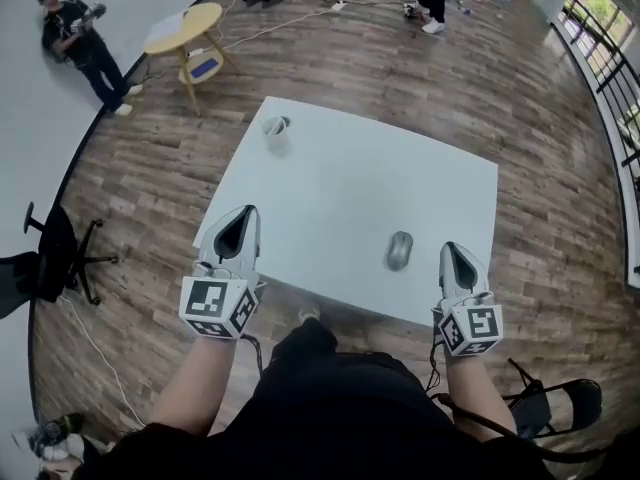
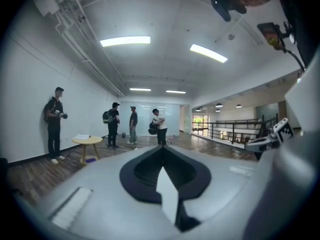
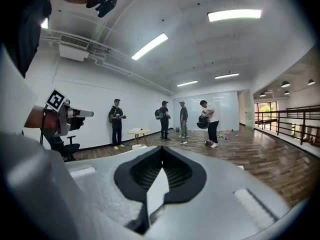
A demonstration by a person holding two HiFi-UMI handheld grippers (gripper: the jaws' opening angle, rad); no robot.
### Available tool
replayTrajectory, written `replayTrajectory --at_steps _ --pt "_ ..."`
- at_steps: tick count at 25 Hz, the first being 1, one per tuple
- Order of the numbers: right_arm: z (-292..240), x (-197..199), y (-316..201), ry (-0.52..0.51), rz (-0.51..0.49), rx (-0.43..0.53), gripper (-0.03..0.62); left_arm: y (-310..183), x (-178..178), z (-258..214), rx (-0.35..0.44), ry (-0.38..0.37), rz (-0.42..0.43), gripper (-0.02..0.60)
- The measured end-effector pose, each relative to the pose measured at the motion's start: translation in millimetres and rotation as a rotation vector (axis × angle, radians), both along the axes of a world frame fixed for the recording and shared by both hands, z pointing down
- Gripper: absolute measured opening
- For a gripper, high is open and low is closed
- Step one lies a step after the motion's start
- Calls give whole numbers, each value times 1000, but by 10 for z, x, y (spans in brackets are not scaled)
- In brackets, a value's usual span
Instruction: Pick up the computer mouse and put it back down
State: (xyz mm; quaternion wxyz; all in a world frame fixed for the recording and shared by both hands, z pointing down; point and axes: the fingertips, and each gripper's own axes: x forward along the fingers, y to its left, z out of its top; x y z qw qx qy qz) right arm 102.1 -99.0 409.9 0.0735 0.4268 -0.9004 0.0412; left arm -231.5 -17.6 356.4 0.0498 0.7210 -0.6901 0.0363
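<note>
- Tabletop [image 1: 340, 183]: white, square; it shows whole in the head view only.
- Mouse [image 1: 399, 250]: grey, lying flat on the tabletop near its near edge, right of centre. The long axis runs from the near edge to the far edge, almost square to it. I cannot tell which end is the front. It shows in the head view only.
- Cup [image 1: 277, 131]: upright at the tabletop's far left corner, in the head view only.
- Left gripper [image 1: 247, 213]: over the tabletop's near left corner, pressed together, nothing between the jaws.
- Right gripper [image 1: 452, 249]: over the tabletop's near edge, just right of the mouse and not touching it, pressed together and empty.
- Both gripper views look level past the tabletop to standing people [image 3: 208, 121] and a round table [image 2: 87, 141]. Each also catches the other gripper's marker cube.
</note>
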Motion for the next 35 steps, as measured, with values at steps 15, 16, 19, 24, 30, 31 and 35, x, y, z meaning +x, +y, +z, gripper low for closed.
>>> replayTrajectory --at_steps 15,16,19,24,30,31,35 --pt "359 -65 103 48 269 -125 2 -1268 265 56 -31 30 366 6" --pt "353 -53 105 52 279 -126 2 -1310 311 76 -36 38 383 6" --pt "380 -9 118 52 303 -137 2 -1388 461 115 -45 53 416 6" --pt "511 48 101 59 260 -168 2 -1419 581 201 -91 100 396 6" --pt "802 92 -28 101 228 -196 2 -1314 678 229 -89 91 392 6" --pt "860 77 -54 104 219 -209 2 -1293 669 269 -94 91 388 6" --pt "1005 -40 -147 149 152 -232 2 -1273 588 458 -107 58 375 6"
